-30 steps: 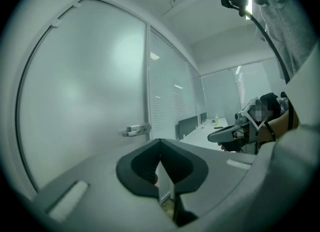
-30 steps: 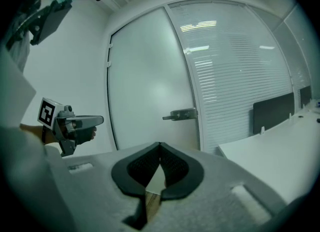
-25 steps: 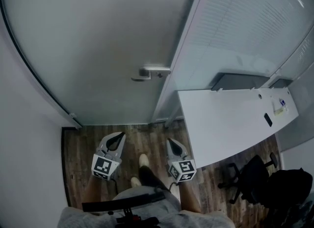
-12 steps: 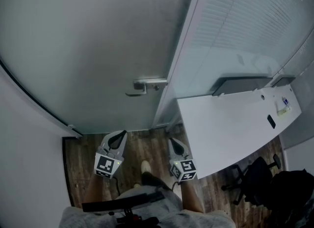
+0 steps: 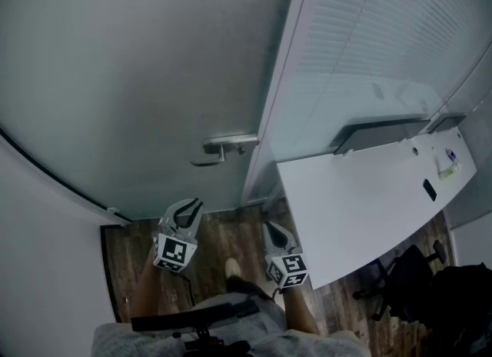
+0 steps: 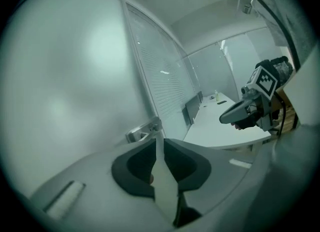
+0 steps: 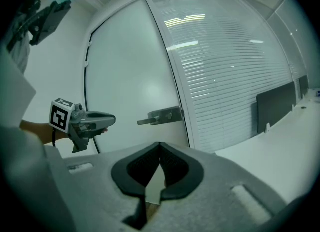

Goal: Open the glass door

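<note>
**Approach to the glass door (image 5: 138, 78), shown in the head view and both gripper views.** The door stands closed in its frame, a frosted pane filling the upper left of the head view. Its lever handle (image 5: 223, 148), the reference for every position given here, sits at the door's right edge, just beside the frame post (image 5: 270, 109). The lever's free end points left, away from the post. The left hand-held gripper (image 5: 187, 209) lies below the handle and slightly to its left, well apart from it and aimed up toward it. Its jaws have just been opening to a narrow slit with nothing between them, probably in readiness to take the lever. This gripper is judged to be the working one, because the lever's free end lies on its side. The right hand-held gripper (image 5: 275, 232) lies below and to the right of the handle, also well apart from it. Its jaw tips meet and hold nothing, which suggests a hand kept in reserve, perhaps to push the pane once the latch is freed. To the right of the handle, beyond the post, a slatted partition (image 5: 384, 40) runs away with a white worktop (image 5: 361, 194) set along it. This closes off that side, so the person stands on the wooden floor (image 5: 219, 232) directly below the handle, facing the door. Nothing touches the handle, and the opening is judged not yet begun.
</note>
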`<state>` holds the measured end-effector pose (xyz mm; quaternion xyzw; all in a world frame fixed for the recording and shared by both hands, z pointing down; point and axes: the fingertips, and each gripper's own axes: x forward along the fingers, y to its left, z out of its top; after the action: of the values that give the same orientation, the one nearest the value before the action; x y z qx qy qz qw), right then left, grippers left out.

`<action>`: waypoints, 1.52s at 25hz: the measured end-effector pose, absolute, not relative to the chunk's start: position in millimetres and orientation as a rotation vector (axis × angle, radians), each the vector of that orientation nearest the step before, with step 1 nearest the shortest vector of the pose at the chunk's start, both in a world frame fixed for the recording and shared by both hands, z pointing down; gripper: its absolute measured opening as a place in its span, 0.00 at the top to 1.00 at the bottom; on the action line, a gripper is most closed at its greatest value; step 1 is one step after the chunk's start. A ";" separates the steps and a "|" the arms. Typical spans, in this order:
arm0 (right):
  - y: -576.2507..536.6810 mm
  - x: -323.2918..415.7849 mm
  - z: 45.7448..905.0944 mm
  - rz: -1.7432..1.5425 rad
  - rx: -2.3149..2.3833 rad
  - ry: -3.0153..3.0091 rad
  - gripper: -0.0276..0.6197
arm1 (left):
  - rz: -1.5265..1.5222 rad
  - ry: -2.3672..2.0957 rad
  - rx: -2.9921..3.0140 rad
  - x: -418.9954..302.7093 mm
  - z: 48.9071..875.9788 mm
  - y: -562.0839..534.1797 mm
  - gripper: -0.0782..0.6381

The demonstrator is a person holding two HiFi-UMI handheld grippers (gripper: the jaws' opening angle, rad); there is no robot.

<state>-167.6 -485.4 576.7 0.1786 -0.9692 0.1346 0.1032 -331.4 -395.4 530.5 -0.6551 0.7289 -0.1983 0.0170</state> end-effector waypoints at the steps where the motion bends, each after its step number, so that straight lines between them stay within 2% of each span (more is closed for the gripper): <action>1: -486.1 -167.9 578.0 0.405 0.528 -2.856 0.95 | -0.650 2.251 -2.026 -334.8 531.2 -400.0 0.81; 15: -512.1 -156.3 593.3 0.505 0.595 -2.830 0.95 | -1.034 1.965 -1.930 -365.8 548.7 -463.6 0.57; 23: -533.4 -150.7 601.1 0.547 0.638 -2.820 0.95 | -1.306 1.777 -1.837 -387.1 577.1 -486.0 0.55; 38: -562.0 -158.6 616.6 0.553 0.608 -2.795 0.95 | -1.478 1.652 -1.808 -404.3 599.3 -520.7 0.56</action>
<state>-158.6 -562.0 616.6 0.2075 -0.9531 0.1886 0.1141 -404.3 -520.7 599.3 -0.6258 0.5718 -0.5116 0.1400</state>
